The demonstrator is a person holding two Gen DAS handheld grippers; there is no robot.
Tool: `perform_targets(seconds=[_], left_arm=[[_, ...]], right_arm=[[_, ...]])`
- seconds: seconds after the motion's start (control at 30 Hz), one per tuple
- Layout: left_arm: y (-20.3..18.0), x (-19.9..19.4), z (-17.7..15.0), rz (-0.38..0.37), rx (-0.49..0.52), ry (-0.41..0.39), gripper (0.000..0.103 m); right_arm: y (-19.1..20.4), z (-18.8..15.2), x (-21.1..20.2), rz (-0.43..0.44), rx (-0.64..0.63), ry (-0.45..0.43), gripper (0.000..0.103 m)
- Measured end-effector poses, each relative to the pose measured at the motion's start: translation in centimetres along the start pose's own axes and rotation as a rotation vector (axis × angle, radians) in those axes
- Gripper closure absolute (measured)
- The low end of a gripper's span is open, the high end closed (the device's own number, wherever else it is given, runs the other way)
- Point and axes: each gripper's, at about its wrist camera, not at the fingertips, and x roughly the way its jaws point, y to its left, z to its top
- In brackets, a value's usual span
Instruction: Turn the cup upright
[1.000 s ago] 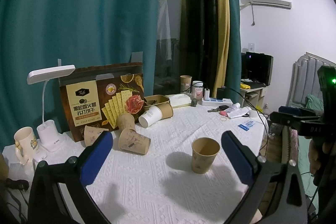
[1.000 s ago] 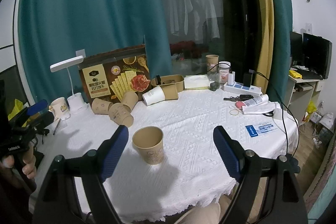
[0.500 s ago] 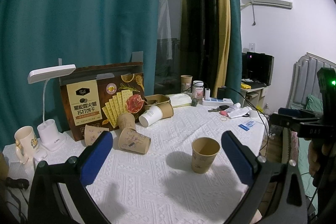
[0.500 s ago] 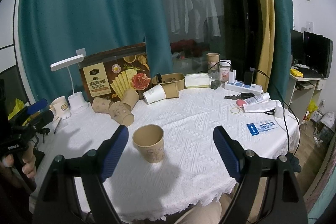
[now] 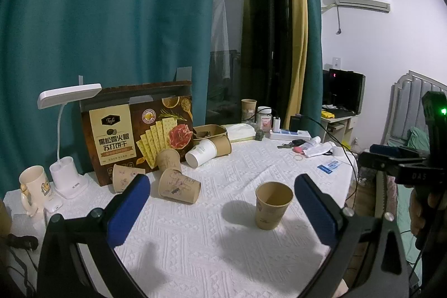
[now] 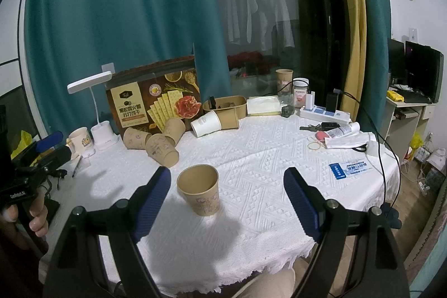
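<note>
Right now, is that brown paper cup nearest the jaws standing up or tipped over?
Upright. The cup stands on its base on the tablecloth, open mouth up, inside looking empty; it shows the same in the left view.

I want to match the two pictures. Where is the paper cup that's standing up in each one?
Left wrist view: the upright paper cup stands right of centre, near the right blue finger.
Right wrist view: the same cup stands left of centre, near the left blue finger.
Shared landmark: the cracker box behind.

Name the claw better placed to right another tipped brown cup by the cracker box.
Left: left claw is open, nearer the tipped cup. The right claw has the upright cup in between.
</note>
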Motion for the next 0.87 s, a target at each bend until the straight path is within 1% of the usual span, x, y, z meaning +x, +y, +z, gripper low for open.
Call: perform_targets(seconds=[0.7,0.87], left_arm=[[0.04,0.01,-0.03,0.001,-0.002,0.001,0.0],[0.02,-0.07,-0.44,0.001,-0.005,0.002,0.0]], right_arm=[[0.12,-0.06,0.1,0.001,0.002,0.002,0.022],[0.2,-0.1,0.32,0.002,0.0,0.007,0.022]])
